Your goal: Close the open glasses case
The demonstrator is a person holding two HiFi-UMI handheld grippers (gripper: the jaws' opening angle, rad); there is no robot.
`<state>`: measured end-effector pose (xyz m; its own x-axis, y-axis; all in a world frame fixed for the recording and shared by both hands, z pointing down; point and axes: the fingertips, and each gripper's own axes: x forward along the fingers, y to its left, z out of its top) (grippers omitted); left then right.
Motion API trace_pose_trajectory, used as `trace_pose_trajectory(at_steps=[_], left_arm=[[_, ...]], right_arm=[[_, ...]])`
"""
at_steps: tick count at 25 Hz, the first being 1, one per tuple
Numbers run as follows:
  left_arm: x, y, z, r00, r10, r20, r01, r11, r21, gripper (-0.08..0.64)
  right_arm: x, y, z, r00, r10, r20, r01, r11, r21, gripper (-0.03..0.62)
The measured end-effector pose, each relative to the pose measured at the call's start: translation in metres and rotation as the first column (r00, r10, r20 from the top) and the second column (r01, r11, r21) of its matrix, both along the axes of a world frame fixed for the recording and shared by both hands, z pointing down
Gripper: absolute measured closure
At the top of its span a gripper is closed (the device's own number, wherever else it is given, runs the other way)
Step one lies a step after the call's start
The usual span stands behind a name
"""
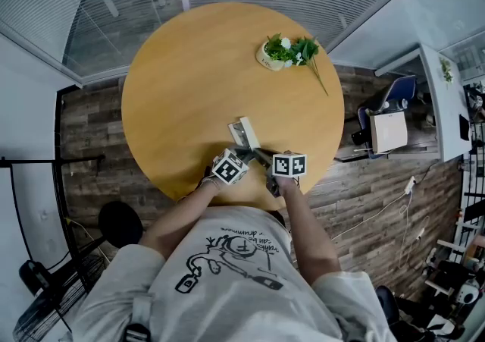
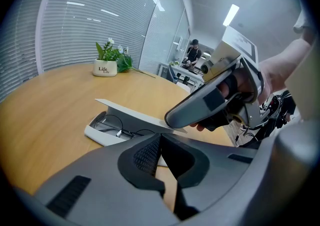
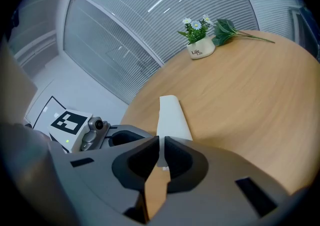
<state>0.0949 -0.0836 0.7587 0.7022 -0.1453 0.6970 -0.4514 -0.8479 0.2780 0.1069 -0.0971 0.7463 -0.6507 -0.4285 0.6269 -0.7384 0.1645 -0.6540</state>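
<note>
Right gripper (image 3: pixel 161 142): jaws pinched on thin edge of flat white lid (image 3: pixel 172 115), which rises just ahead of tips. Left gripper (image 2: pixel 161 137): jaws together, nothing between. One open glasses case (image 2: pixel 102 135) just beyond its tips, one wire-rimmed pair of glasses (image 2: pixel 117 126) inside. Smooth round wooden table (image 1: pixel 174 98); one white pot (image 3: pixel 201 48).

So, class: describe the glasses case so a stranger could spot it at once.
Find the round wooden table. Near its edge closest to the person lies the glasses case. Unlike the flower pot, it is a flat white tray holding wire glasses, lid raised.
</note>
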Motion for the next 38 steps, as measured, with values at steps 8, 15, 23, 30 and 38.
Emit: trace_pose_trajectory(at_steps=[8,15,23,30,38], left_arm=[[0.0030,-0.0018,0.0009,1.000,-0.005,-0.005,0.005,1.000,0.011,0.541],[0.0039,-0.0006,0.0018,1.000,-0.007,-0.004,0.007,1.000,0.008,0.541],[0.0012,0.0014,0.0028,1.000,-0.005,0.004,0.005,1.000,0.001,0.541],[-0.0025,-0.0004,0.0062,1.000,-0.003,0.016,0.003,1.000,-0.001,0.541],[-0.0048,0.0052,0.0058,1.000,-0.006,0.019,0.007,1.000,-0.005,0.541]], right_arm=[[0.0007,0.0027,0.0008,1.000,-0.006,-0.005,0.006,1.000,-0.004,0.561],[0.0008,0.0052,0.0032,1.000,-0.012,-0.012,0.012,1.000,-0.009,0.566],[-0.0020,0.0055,0.0030,1.000,-0.012,-0.014,0.012,1.000,-0.007,0.566],[-0.0048,0.0053,0.0069,0.999,-0.028,-0.022,0.027,1.000,-0.015,0.566],[-0.0074,0.0104,0.0061,0.999,-0.033,-0.034,0.033,0.999,-0.012,0.566]])
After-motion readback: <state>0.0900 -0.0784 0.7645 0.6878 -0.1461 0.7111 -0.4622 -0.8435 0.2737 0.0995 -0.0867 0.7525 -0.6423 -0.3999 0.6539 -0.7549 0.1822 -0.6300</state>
